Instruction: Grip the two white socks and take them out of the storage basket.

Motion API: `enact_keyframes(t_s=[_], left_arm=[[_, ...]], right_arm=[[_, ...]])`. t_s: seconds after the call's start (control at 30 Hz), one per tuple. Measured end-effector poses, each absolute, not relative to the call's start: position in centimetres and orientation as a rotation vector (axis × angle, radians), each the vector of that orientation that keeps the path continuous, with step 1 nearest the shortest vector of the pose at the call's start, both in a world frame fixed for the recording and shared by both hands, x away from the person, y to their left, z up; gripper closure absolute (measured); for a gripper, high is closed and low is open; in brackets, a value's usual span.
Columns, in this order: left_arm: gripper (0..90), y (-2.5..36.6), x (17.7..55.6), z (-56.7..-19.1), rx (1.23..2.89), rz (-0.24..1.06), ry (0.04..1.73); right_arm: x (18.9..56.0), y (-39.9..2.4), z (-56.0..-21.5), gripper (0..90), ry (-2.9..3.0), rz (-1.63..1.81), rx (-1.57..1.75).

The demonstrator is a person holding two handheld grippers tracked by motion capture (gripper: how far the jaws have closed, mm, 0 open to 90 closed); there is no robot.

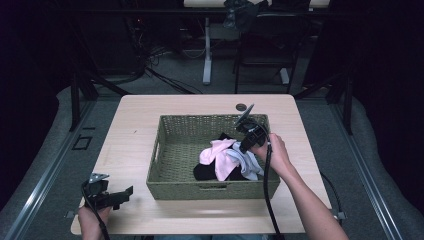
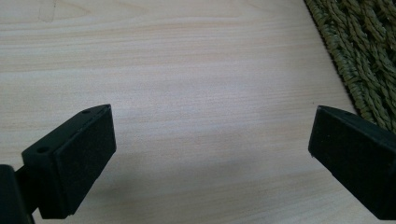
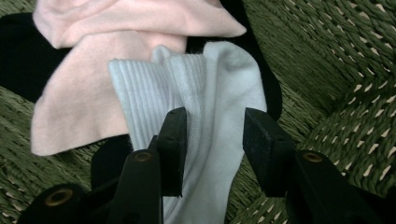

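Note:
A green woven basket (image 1: 210,190) sits in the middle of the table and holds a pink sock (image 1: 215,150), a white sock (image 1: 241,163) and a black sock (image 1: 202,172). My right gripper (image 1: 244,148) reaches down into the basket's right half. In the right gripper view its jaws (image 3: 215,114) stand apart, open, astride the white sock's (image 3: 219,79) ribbed cuff. The pink sock (image 3: 88,98) lies beside it, over the black one (image 3: 18,56). My left gripper (image 1: 126,196) rests low at the table's front left, open (image 2: 212,112) over bare wood.
The basket's (image 2: 364,56) left wall lies just right of the left gripper. The light wooden table (image 1: 135,130) has a round cable hole (image 1: 241,107) behind the basket. Beyond the far edge stand a desk leg (image 1: 207,50) and dark chairs.

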State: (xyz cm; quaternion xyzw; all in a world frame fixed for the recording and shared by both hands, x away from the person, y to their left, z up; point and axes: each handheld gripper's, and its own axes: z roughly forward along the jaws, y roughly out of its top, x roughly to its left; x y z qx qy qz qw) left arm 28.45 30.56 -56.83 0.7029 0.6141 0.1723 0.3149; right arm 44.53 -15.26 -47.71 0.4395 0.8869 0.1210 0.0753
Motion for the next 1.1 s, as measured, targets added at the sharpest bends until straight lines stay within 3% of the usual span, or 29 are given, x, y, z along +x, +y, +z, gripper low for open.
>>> enact_keyframes(t_s=[0.27,0.37,0.4,0.43,0.5,1.1], left_arm=[[1.0,30.6,28.4,-56.8,1.85,0.457,1.618],[1.0,30.6,28.4,-56.8,1.851,0.457,1.618],[1.0,30.6,28.4,-56.9,1.851,0.456,1.618],[1.0,30.6,28.4,-56.9,1.851,0.456,1.618],[1.0,30.6,28.4,-56.9,1.85,0.456,1.619],[1.0,30.6,28.4,-56.8,1.846,0.455,1.618]], right_arm=[[44.7,-14.5,-49.0,62.1,2.749,0.219,1.292],[44.8,-14.4,-49.4,68.1,2.754,0.209,1.297],[44.8,-14.4,-49.6,78.0,2.766,0.205,1.31],[44.8,-14.4,-49.6,81.1,2.769,0.199,1.307],[44.8,-14.5,-49.5,83.8,2.78,0.19,1.296],[44.8,-15.6,-44.7,83.7,2.72,0.339,1.311]])
